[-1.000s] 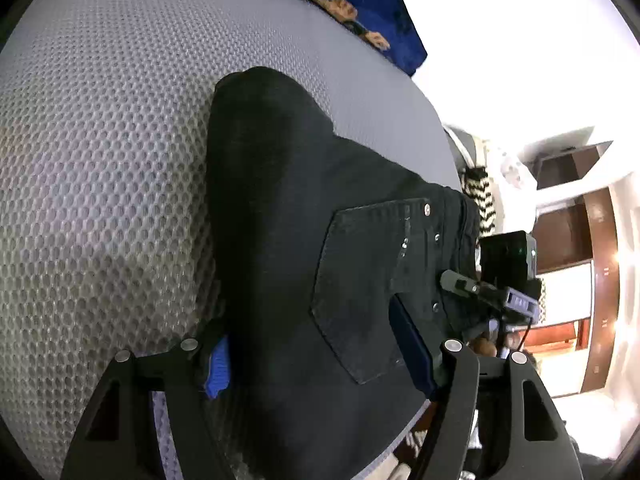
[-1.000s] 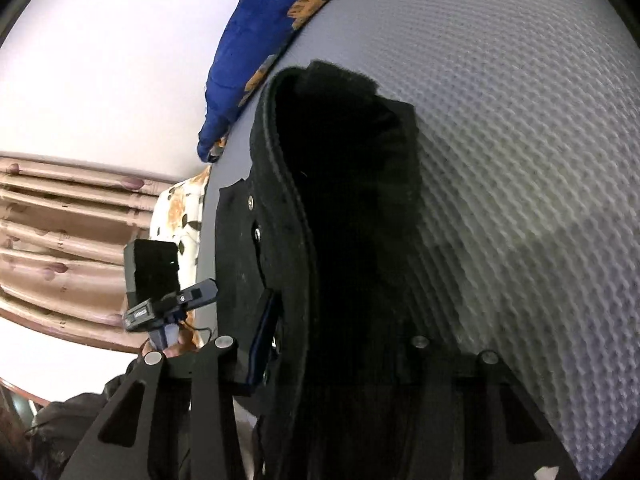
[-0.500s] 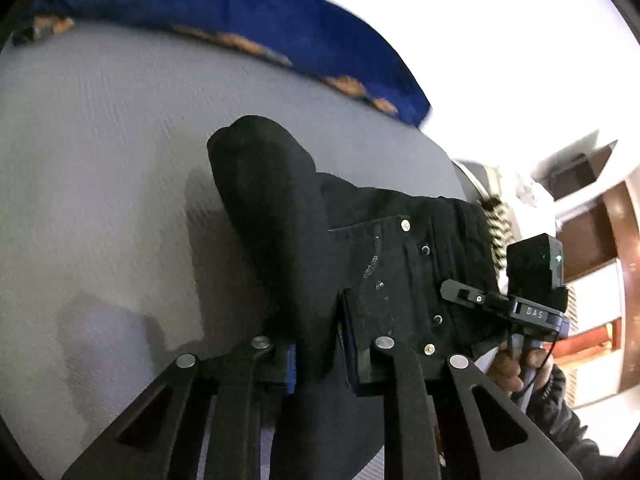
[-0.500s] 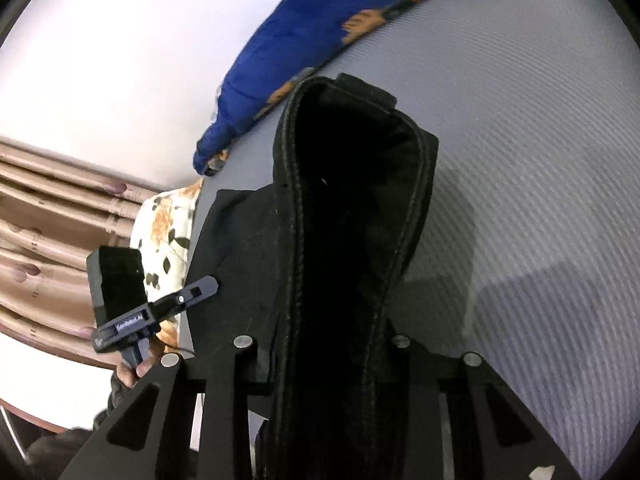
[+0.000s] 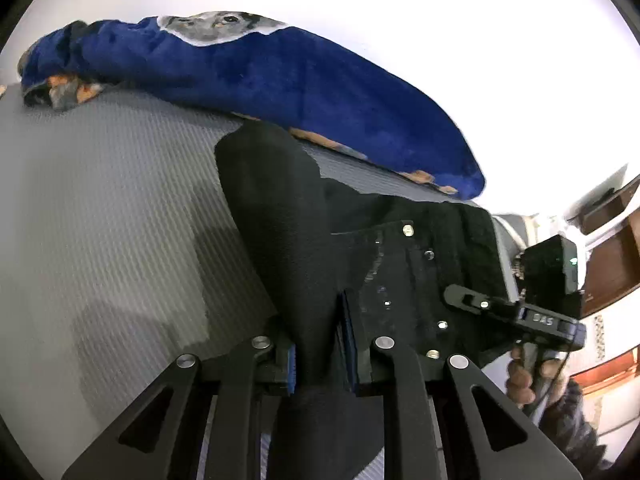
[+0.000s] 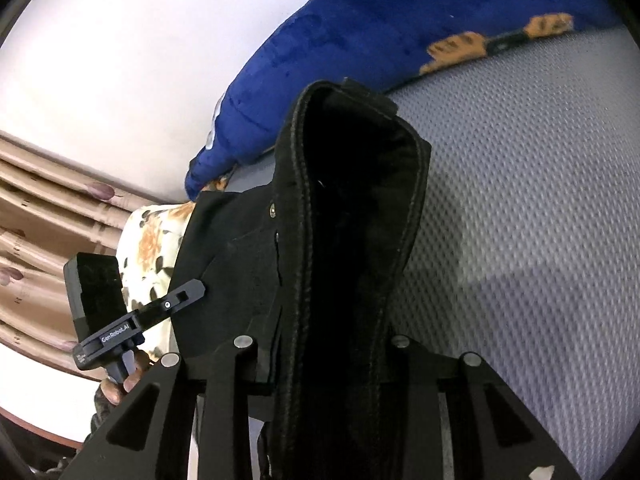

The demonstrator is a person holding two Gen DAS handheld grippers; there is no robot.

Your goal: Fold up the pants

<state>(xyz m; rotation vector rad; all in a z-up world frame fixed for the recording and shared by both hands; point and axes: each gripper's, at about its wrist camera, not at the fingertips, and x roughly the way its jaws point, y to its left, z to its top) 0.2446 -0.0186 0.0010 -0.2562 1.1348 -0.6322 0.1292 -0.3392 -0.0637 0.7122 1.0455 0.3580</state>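
The black pants (image 5: 304, 248) hang bunched between both grippers, lifted above the grey textured mattress (image 5: 100, 216). My left gripper (image 5: 320, 344) is shut on a thick fold of the pants, with the riveted back pocket (image 5: 404, 280) to its right. My right gripper (image 6: 332, 360) is shut on the pants' waistband (image 6: 360, 208), which stands up as a folded loop in front of it. The right gripper also shows in the left wrist view (image 5: 516, 312); the left one shows in the right wrist view (image 6: 132, 320).
A blue blanket with a dog print (image 5: 280, 76) lies along the far edge of the mattress by the white wall, also in the right wrist view (image 6: 380, 40). A floral pillow (image 6: 152, 256) and beige curtains (image 6: 44, 216) are at the left. Wooden furniture (image 5: 612, 256) stands at the right.
Both grippers closed on the pants and lifted them off the mattress toward the blue blanket. The fabric that lay flat now hangs bunched between the jaws.
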